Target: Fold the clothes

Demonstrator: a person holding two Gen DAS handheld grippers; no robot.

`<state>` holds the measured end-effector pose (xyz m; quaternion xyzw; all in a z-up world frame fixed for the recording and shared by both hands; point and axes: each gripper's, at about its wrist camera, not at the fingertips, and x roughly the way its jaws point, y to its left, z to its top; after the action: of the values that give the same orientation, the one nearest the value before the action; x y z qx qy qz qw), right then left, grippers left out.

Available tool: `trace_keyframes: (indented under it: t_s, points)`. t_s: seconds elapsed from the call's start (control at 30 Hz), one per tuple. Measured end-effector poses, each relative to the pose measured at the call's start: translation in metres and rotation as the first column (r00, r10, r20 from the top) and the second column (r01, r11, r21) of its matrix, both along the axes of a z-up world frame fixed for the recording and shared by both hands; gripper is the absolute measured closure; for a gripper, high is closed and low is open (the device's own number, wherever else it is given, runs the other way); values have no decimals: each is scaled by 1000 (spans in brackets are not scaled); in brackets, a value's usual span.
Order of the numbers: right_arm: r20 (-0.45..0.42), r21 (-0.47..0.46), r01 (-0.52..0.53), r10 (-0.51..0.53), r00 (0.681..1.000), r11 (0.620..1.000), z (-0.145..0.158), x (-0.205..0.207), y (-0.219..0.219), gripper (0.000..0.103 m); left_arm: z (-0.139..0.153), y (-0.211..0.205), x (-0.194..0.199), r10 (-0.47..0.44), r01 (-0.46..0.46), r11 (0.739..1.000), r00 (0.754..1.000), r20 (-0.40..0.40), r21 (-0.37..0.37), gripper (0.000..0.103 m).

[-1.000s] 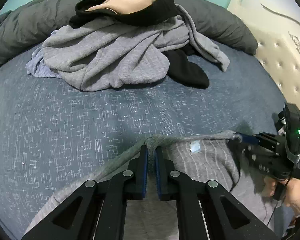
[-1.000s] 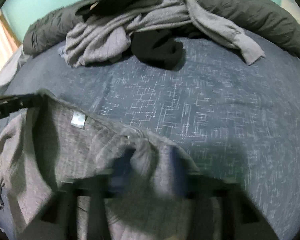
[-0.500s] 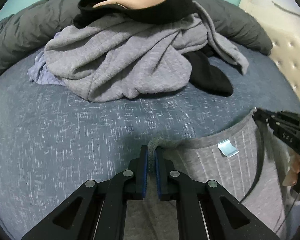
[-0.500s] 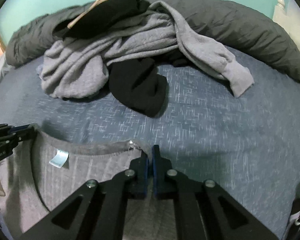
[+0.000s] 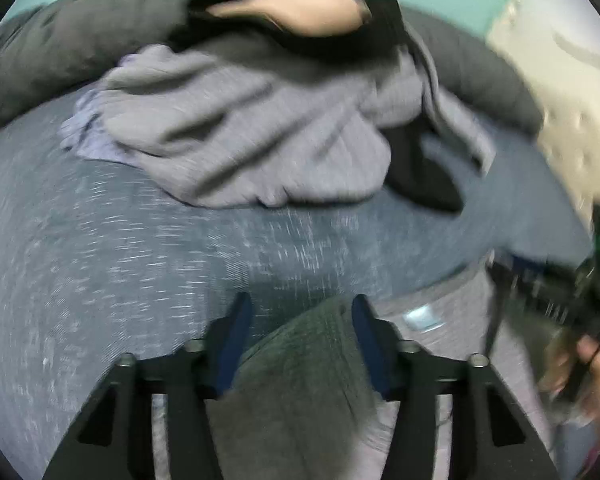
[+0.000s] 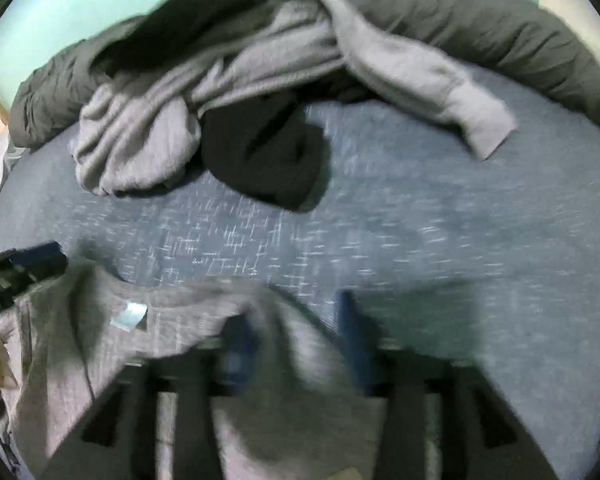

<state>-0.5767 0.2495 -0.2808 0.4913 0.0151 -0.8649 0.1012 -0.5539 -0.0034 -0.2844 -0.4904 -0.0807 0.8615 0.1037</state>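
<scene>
**Both hand-held grippers let go of the grey shirt's collar edge**

Left wrist view only: cream tufted headboard (image 5: 572, 92) at far right, peach fabric (image 5: 300, 6) on top of the clothes pile, plus a hand (image 5: 592, 364) wrapped around the right hand-held gripper (image 5: 540, 280). Right wrist view only: long grey sweatshirt sleeve with ribbed cuff (image 6: 440, 80) trailing off the pile to the right, and a bit of the left hand-held gripper (image 6: 24, 268) poking in at the left edge. Both pretty blurry.

Left hand-held gripper: jaws just sprung apart, now released, a bunched hump of the grey ribbed knit shirt (image 5: 312, 360) sitting loose between the blue pads, not pinched. Same story for the right hand-held gripper: jaws just opened too, released, shirt fabric draped over the left pad (image 6: 240, 344) and bulging into the gap, right pad clear of the cloth over bare bedding.

Shirt lying on the blue flecked bedspread (image 6: 420, 220) at the near edge, right under both tools, well apart from the pile of grey and black clothes (image 6: 204, 92) and the dark grey duvet (image 6: 480, 20) behind it. Collar edge pointing away toward the pile, running side to side from one tool to the other, pale blue neck label (image 6: 129, 314) roughly midway. Body of the shirt trailing back out of frame, so long axis hard to call.
</scene>
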Motion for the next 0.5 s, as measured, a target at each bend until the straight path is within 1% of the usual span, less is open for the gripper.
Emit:
trace_keyframes:
  t_s: [0.03, 0.07, 0.1, 0.2, 0.27, 0.3, 0.37, 0.4, 0.47, 0.5]
  points:
    - [-16, 21, 5, -5, 1000, 1000, 5, 6, 2, 37, 7, -8, 3, 13, -13, 1000, 1000, -6, 19, 46]
    - [-20, 30, 4, -3, 1000, 1000, 11, 10, 4, 37, 12, -16, 8, 8, -8, 1000, 1000, -13, 2, 46]
    - [-26, 38, 3, -2, 1000, 999, 16, 15, 6, 37, 20, -25, 15, 26, -26, 1000, 999, -25, -11, 46]
    - [-97, -26, 0, -2, 995, 1000, 41, 42, 12, 37, 34, -45, 36, 33, -34, 999, 999, -43, -18, 46]
    - [-135, -60, -6, -2, 991, 998, 56, 62, 14, 37, 39, -60, 57, 29, -30, 999, 999, -32, -43, 46]
    - [-149, -63, -18, 9, 989, 998, 59, 67, 12, 36, 39, -68, 68, 30, -32, 998, 999, -29, -58, 46]
    - [-164, -38, -56, 49, 985, 998, 62, 73, 12, 33, 38, -84, 90, 42, -43, 995, 999, -19, -85, 46]
    - [-144, -28, -45, 40, 989, 999, 61, 72, 14, 33, 38, -96, 100, 57, -58, 995, 998, -11, -86, 46]
    - [-94, -120, 4, -16, 995, 993, 62, 66, 28, 33, 37, -118, 120, 85, -85, 993, 996, 3, -88, 46]
    - [-78, -168, 49, -62, 995, 985, 66, 66, 36, 33, 38, -126, 128, 92, -91, 992, 996, 5, -92, 46]
